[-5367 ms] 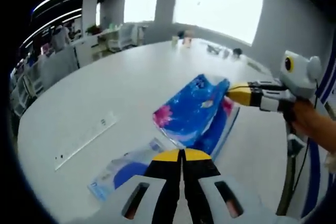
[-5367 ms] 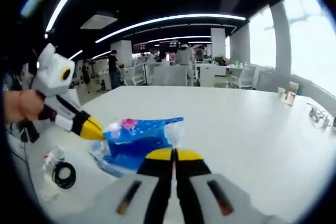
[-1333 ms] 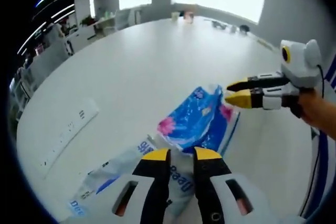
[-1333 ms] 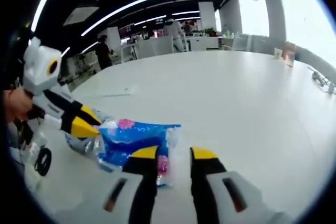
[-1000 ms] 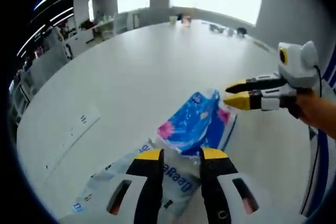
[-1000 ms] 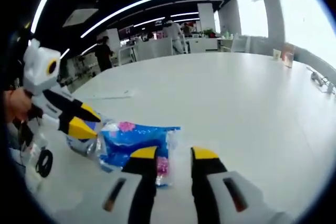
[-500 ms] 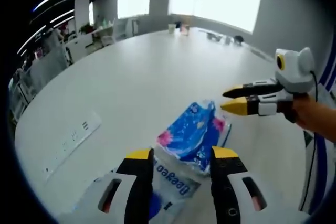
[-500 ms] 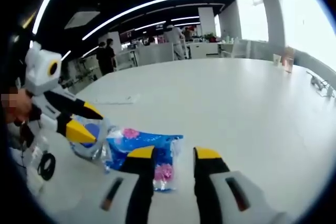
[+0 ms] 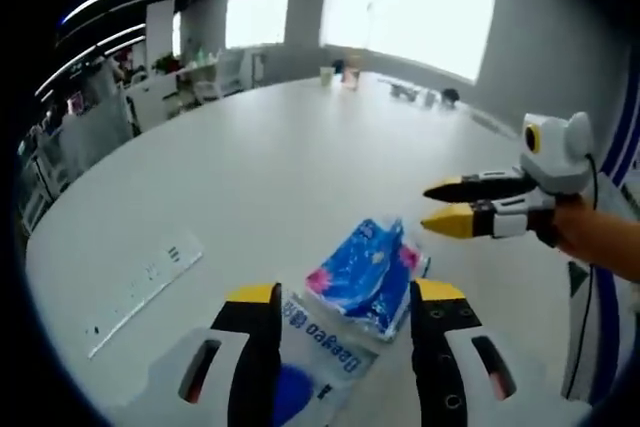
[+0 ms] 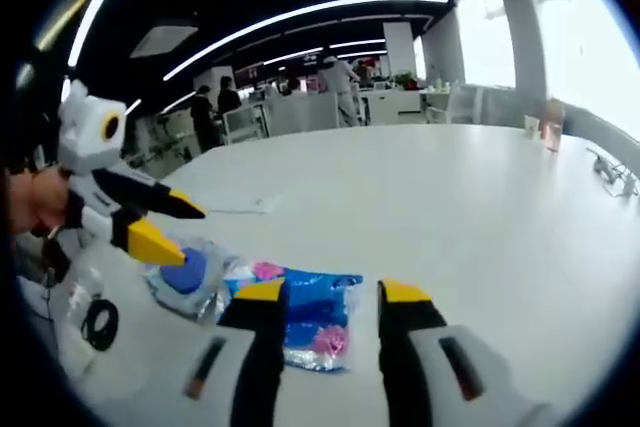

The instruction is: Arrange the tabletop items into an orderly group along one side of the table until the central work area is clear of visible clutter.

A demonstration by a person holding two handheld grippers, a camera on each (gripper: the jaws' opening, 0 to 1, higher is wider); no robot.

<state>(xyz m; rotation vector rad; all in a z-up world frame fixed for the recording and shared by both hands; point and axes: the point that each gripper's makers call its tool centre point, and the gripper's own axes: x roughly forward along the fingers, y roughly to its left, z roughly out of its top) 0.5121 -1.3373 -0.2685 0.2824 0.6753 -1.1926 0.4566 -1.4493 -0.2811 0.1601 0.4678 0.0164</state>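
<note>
My left gripper [image 9: 342, 295] hangs with jaws spread wide, my right gripper [image 10: 332, 295] likewise parted, both empty, facing each other.

Beyond the blue packet [image 9: 366, 272] toward 12 o'clock the table [image 9: 260, 157] lies open; a ruler [image 9: 140, 280] at 9 o'clock and the right claw [image 9: 440, 205] at 2 o'clock flank it.

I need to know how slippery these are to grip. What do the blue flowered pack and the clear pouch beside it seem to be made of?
The blue flowered pack looks like thin glossy plastic film: it shines and wrinkles. The clear pouch looks like transparent soft plastic: its blue contents show through, though what it holds is unclear. Both lie on a smooth matte white table.
</note>
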